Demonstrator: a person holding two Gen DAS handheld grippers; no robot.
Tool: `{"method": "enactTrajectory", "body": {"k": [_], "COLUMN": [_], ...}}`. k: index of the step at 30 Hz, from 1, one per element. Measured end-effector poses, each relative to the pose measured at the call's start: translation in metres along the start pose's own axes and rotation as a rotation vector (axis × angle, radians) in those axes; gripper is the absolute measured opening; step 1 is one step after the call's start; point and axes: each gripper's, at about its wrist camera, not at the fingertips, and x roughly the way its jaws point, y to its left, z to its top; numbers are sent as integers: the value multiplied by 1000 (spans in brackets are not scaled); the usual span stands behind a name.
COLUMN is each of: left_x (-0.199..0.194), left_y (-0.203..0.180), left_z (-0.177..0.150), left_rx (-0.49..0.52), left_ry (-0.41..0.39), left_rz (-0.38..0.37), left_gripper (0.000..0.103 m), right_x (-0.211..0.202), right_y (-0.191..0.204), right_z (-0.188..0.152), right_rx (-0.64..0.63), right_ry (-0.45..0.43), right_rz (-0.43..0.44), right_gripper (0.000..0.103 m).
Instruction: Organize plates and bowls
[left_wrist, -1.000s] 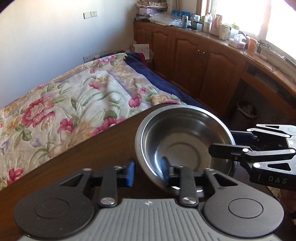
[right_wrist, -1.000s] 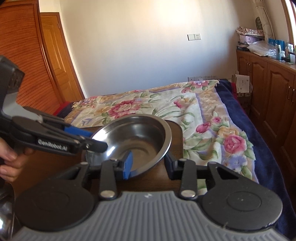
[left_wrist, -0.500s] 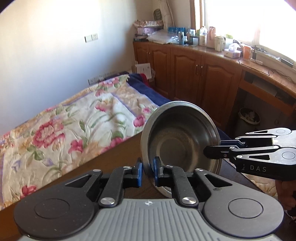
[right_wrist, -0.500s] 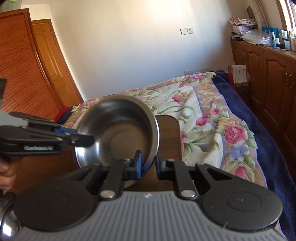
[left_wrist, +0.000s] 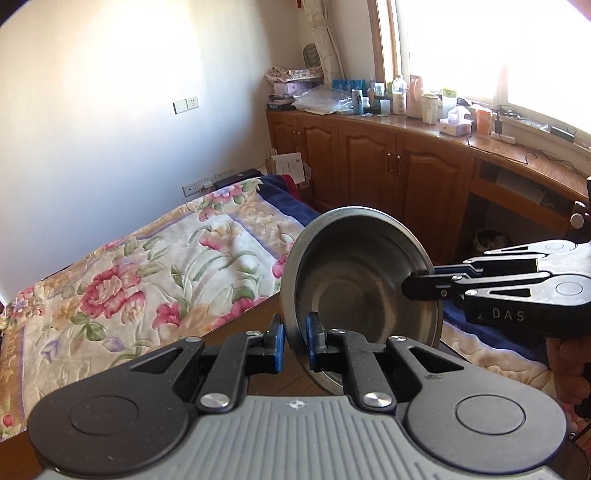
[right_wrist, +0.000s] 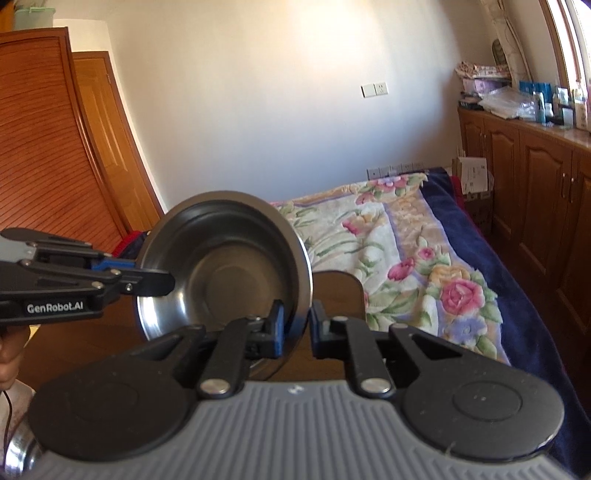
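Holding the shiny bowl (left_wrist: 354, 280) up mid-frame, left gripper (left_wrist: 295, 341) and right gripper (right_wrist: 297, 328) both pinch its rim; next comes setting it down gently.

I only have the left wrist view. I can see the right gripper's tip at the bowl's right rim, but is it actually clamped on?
Observer: Yes. In the right wrist view the right gripper has one blue pad on each side of the rim of the bowl.
Operator: Any other metal dishes nearby?
Observer: A shiny metal piece shows at that view's bottom left corner, too cropped to name.
Operator: What's behind my left gripper?
Observer: Behind the left gripper stands a wooden slatted door.
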Motion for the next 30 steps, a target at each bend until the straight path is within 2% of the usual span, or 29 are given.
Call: {"method": "enactTrajectory", "body": {"k": [15, 30], "left_x": [-64, -122], "left_y": [-1, 9], "left_z": [-17, -59], "left_rx": [-10, -61], "left_ry": [-64, -109], "left_rz": [21, 36], "left_gripper": [13, 10], "right_x": [-30, -60], "right_y": [32, 82], "right_z": [12, -6], "right_rx": [-73, -166], "right_ry": [-51, -65], "right_rz": [12, 28], "right_gripper": [13, 13]}}
